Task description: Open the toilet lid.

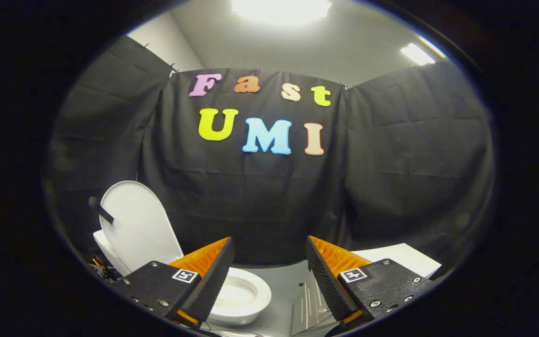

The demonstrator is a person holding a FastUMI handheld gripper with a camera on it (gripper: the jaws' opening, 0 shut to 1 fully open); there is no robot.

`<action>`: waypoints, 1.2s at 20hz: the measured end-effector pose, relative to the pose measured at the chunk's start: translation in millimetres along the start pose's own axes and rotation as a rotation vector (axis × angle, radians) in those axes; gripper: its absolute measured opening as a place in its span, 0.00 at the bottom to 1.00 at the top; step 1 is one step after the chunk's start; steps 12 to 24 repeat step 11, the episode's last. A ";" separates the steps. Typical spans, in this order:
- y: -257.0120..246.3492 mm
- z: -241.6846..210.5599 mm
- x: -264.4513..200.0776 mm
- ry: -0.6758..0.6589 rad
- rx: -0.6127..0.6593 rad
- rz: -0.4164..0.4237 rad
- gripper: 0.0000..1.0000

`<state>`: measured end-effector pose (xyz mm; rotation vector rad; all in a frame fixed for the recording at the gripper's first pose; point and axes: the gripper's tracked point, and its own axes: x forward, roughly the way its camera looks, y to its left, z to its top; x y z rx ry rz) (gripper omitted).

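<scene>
At the bottom centre of the frame, the gripper [269, 267] hangs with its fingers spread wide and nothing between them. Just beyond its left finger, at lower left, sits the toilet [246, 299], its bowl open to view. The toilet lid [136, 229] stands upright behind the bowl, leaning back toward the tank [103, 245], with a dark handle [100, 210] jutting from its edge. By this showing the lid is already raised; little appears left beyond pulling clear.

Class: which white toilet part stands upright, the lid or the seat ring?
The lid stands upright; the seat ring lies flat around the bowl. The open gripper holds nothing.
</scene>
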<state>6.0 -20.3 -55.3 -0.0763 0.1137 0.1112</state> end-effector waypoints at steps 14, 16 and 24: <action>9.7 22.7 -8.0 -0.065 -0.036 -0.009 0.95; 9.7 22.7 -8.0 -0.065 -0.036 -0.009 0.95; 9.7 22.7 -8.0 -0.065 -0.036 -0.009 0.95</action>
